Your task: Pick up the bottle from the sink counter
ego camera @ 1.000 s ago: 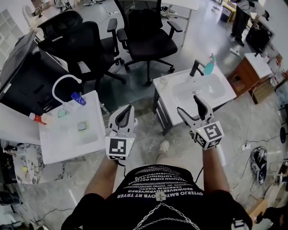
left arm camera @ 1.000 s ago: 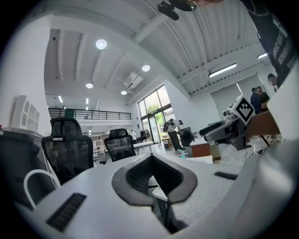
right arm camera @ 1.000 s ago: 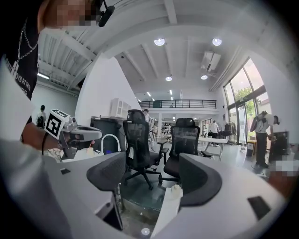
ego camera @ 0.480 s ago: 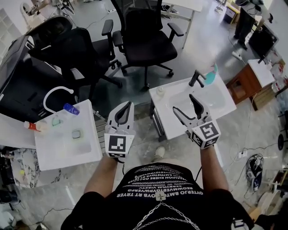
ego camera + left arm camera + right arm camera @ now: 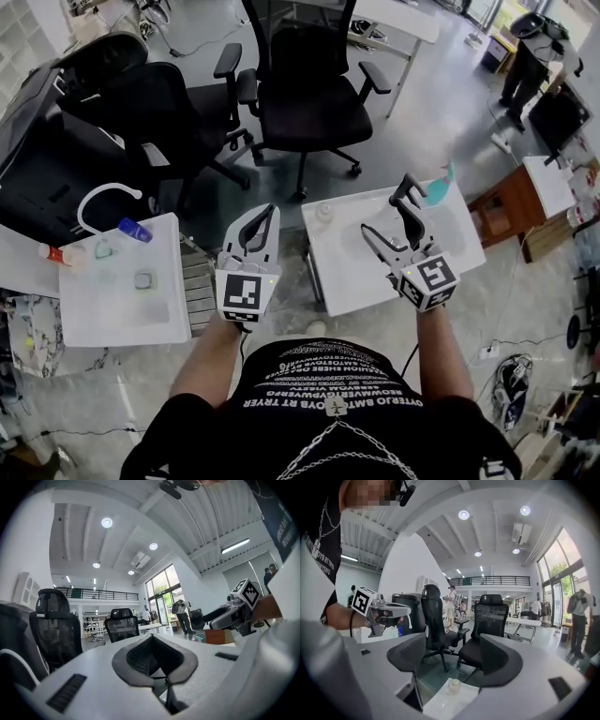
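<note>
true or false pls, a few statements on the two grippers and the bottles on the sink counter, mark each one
1. The right gripper is open with nothing between its jaws. True.
2. The left gripper holds the small white bottle. False: its jaws are together on nothing, and the bottle stands untouched near a corner of the sink counter.
3. A teal bottle stands at the counter's far side. True.
4. The office chairs beyond the counter are white. False: they are black.
</note>
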### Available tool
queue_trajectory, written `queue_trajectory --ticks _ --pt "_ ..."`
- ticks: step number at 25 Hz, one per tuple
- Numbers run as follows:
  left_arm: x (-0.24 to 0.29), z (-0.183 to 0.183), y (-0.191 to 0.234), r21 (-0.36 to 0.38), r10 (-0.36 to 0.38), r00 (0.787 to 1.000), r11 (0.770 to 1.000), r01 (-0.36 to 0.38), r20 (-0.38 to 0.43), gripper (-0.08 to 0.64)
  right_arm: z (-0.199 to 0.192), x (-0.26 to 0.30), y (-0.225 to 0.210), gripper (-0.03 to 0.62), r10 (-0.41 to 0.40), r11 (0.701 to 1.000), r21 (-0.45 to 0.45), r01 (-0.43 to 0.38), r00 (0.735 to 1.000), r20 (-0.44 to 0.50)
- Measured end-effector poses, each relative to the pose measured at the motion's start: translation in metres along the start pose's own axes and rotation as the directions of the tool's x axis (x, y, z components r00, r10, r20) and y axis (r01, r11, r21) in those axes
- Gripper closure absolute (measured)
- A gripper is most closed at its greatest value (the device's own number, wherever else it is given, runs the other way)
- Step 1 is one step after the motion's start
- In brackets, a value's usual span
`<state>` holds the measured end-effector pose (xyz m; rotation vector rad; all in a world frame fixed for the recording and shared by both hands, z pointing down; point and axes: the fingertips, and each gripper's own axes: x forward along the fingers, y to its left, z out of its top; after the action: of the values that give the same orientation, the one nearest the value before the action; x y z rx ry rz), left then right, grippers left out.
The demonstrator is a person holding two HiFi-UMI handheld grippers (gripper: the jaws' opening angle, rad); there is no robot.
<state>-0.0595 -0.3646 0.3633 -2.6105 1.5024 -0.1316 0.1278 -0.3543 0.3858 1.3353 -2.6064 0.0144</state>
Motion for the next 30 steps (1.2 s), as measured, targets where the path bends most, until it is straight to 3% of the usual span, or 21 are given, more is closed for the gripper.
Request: queue_trajectory --ticks 8,17,30 --pt "0.026 -0.019 -0.007 0.014 0.019 0.998 1.000 -0.018 -0.057 0.555 -0.048 0.013 -0.035 0.256 0.034 0.998 0.060 -0.031 0.998 -0.051" --pt "0.047 -0.052 0.010 -0.012 0.052 0.992 0.998 -0.054 -0.117 0.554 -0.125 0.055 -0.020 0.256 0.163 0.984 0.089 -0.152 0.977 -0.134" --pt "0.114 -0.087 0.065 -0.011 0.042 0.984 0.999 -0.045 -0.174 0.554 -0.242 0.165 -0.014 0.256 0.243 0.969 0.095 -0.226 0.939 -0.244"
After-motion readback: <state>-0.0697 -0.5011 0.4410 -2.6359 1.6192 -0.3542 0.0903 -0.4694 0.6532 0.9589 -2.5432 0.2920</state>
